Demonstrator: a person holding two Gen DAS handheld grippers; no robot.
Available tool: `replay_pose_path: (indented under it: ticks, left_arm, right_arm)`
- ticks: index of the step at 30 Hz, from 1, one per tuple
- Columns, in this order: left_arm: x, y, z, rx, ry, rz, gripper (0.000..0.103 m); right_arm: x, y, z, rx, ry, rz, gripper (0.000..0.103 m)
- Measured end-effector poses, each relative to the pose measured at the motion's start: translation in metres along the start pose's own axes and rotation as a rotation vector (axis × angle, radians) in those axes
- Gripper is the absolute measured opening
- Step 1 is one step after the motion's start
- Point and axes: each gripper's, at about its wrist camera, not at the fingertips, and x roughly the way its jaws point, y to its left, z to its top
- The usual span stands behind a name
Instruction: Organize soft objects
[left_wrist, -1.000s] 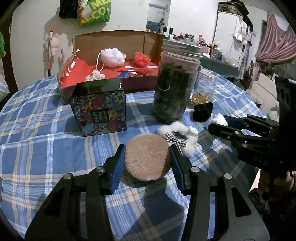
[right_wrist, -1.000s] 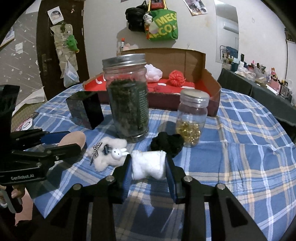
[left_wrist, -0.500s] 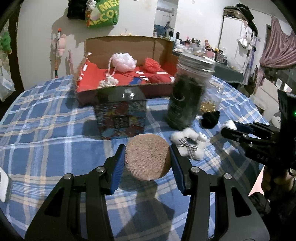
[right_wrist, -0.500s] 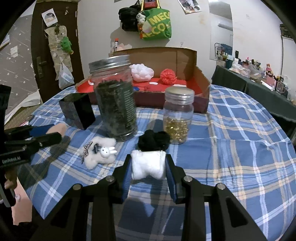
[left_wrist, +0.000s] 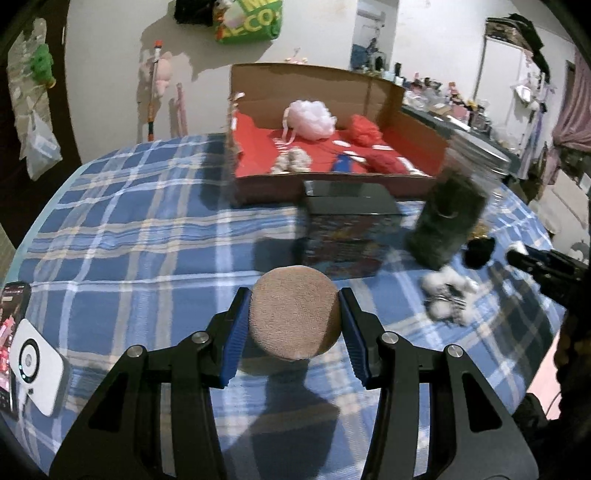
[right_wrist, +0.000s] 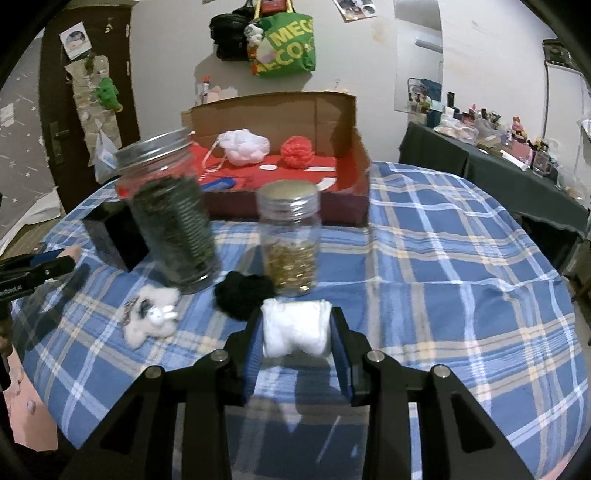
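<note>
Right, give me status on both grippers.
Left gripper shut on tan puff. Right gripper shut on white pad. Jars stand before box.

Legible text: the green tote bag (right_wrist: 284, 46) hanging on the wall shows white letters "MEG" above "ECO", cut off at both ends, and the left gripper (right_wrist: 55, 260), at the frame's left edge, bears small white lettering ending in "Robot.AI".
</note>
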Motion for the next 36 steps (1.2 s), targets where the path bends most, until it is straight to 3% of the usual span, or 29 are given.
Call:
replay_pose_path:
  ticks: [5,14,36]
  left_arm:
    - [0.013,0.017,0.008,-0.015,0.028,0.041,0.045]
    - [0.036,0.035,0.028,-0.007,0.067,0.036,0.045]
    - [0.056,0.051,0.084,0.049,0.111,-0.090,0.045]
  right_arm:
    - [0.008,-0.014,0.012,0.004,0.019,-0.030,0.037]
    - [0.029,-0.039,0.033,0.009,0.069,-0.037,0.037]
    - [0.070,-0.072,0.093,0.065,0.217,0.199,0.037]
